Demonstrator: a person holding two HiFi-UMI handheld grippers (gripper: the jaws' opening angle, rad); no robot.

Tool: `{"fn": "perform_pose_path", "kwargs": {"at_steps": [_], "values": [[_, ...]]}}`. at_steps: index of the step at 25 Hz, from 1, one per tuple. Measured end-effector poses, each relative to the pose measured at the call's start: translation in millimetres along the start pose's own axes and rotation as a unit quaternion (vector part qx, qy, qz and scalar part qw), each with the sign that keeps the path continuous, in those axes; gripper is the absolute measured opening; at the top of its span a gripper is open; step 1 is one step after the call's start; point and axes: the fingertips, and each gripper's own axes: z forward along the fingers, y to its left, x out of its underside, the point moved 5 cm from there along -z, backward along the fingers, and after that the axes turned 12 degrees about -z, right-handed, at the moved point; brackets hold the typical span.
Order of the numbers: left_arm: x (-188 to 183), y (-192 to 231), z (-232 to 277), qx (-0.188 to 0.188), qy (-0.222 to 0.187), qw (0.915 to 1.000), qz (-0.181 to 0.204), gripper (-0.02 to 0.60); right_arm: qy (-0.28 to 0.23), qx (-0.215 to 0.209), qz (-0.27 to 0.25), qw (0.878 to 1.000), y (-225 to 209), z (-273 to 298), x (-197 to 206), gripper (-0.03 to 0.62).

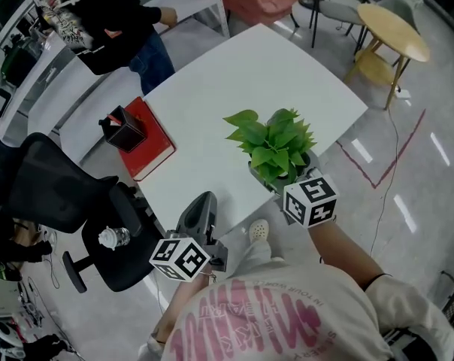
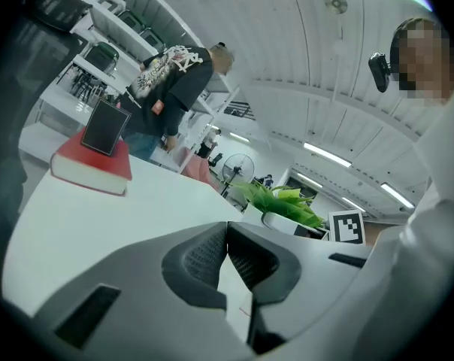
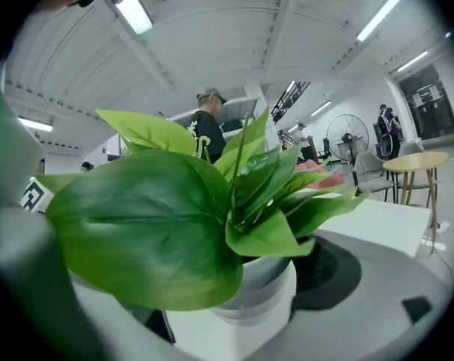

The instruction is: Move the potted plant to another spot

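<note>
The potted plant (image 1: 276, 147), green leaves in a small white pot, stands near the front edge of the white table (image 1: 234, 74). My right gripper (image 1: 291, 177) reaches in from the front, its jaws shut on the pot (image 3: 253, 303) under the leaves. One dark pad (image 3: 334, 271) shows beside the pot; a big leaf hides the other. My left gripper (image 1: 201, 210) sits at the table's front-left edge, left of the plant, shut with nothing between its jaws (image 2: 227, 235). In the left gripper view the plant (image 2: 281, 200) shows to the right.
A red book (image 1: 153, 145) with a black box (image 1: 125, 128) on it lies at the table's left edge. A black office chair (image 1: 77, 209) stands to the left. A person in black (image 1: 107, 13) stands beyond the table. A round yellow table (image 1: 396, 30) is far right.
</note>
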Motion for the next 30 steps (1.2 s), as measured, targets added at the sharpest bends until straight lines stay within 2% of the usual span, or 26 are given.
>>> {"fn": "perform_pose_path", "kwargs": {"at_steps": [6,8,12,15,19,30], "values": [[-13.3,-10.2,15.0,0.037,0.01,0.9992,0.01,0.025,-0.01,0.026,-0.005,1.0,-0.2,-10.1,-14.5,0.52],[-15.3,-23.1,38.5,0.049,0.016,0.9986,0.013,0.025,-0.011,0.035,-0.003,0.999,-20.0,-10.8,-20.4,0.52],[-24.8,-80.7,94.3,0.073,0.028,0.9968,0.017,0.025,-0.016,0.054,0.002,0.998,-80.7,-26.5,-55.8,0.52],[-31.8,-101.0,115.2,0.094,0.037,0.9946,0.022,0.025,-0.019,0.067,0.01,0.998,-101.1,-28.8,-68.8,0.52],[-37.2,-97.3,118.8,0.115,0.041,0.992,0.033,0.025,-0.03,0.085,0.005,0.996,-99.0,-26.3,-69.0,0.52],[-51.0,-74.1,145.5,0.143,0.048,0.9876,0.045,0.025,-0.058,0.123,0.019,0.99,-112.1,-9.1,-63.7,0.522]]}}
